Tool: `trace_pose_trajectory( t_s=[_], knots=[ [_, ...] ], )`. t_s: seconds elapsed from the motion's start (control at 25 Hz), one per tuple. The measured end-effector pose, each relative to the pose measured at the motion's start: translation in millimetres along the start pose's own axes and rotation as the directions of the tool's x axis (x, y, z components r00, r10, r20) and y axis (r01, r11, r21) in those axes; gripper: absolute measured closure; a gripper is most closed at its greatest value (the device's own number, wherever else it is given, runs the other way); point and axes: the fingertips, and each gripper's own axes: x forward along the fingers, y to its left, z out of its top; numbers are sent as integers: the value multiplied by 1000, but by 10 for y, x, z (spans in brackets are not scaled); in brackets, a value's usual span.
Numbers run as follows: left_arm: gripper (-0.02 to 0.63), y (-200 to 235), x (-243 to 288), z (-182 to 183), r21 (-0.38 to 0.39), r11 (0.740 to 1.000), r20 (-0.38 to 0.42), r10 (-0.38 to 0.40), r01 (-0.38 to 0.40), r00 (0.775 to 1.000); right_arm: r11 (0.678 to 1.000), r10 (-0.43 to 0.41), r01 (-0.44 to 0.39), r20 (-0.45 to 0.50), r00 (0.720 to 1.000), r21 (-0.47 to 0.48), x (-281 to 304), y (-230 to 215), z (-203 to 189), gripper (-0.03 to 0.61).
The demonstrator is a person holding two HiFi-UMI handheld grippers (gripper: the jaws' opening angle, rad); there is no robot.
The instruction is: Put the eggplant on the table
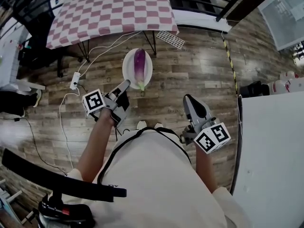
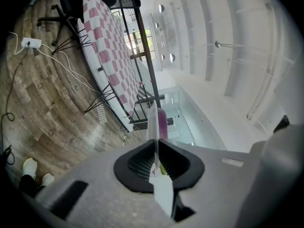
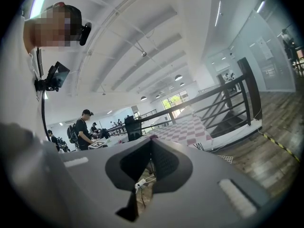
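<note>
A purple eggplant (image 1: 139, 62) lies on a white plate (image 1: 148, 72) held out over the wooden floor. My left gripper (image 1: 125, 84) is shut on the plate's near rim. In the left gripper view the plate (image 2: 153, 120) shows edge-on between the pads, with the eggplant (image 2: 163, 123) against it on its right side. The table with the pink-and-white checked cloth (image 1: 109, 8) stands ahead, beyond the plate. My right gripper (image 1: 189, 99) hangs at the right, shut with nothing in it; its closed tips (image 3: 151, 140) point toward the checked table (image 3: 187, 126).
A white power strip (image 1: 75, 80) and cables lie on the floor left of the plate. A white grate (image 1: 170, 39) leans by the table leg. A black railing runs behind the table. A white tabletop (image 1: 270, 156) fills the right. A person with a backpack (image 3: 84, 127) stands far off.
</note>
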Motion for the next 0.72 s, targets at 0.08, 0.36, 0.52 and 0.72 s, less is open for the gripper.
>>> trace_pose_trajectory(
  t_s=[0.08,0.36,0.52,0.72],
  knots=[
    [581,26,-76,-15,-5,1000,1,2,-2,1000,1000,-5,5,-4,1000,6,-13,45,-51,571],
    [581,86,-360,20,-2,1000,14,12,-12,1000,1000,-3,3,-9,1000,17,13,243,-169,571],
    [581,146,-490,10,-6,999,32,36,-36,999,1000,5,-5,-13,1000,17,-12,295,-197,571],
    [581,118,-539,-18,1,1000,42,21,-21,999,1000,6,-6,-11,1000,16,-20,291,-256,571]
  ],
)
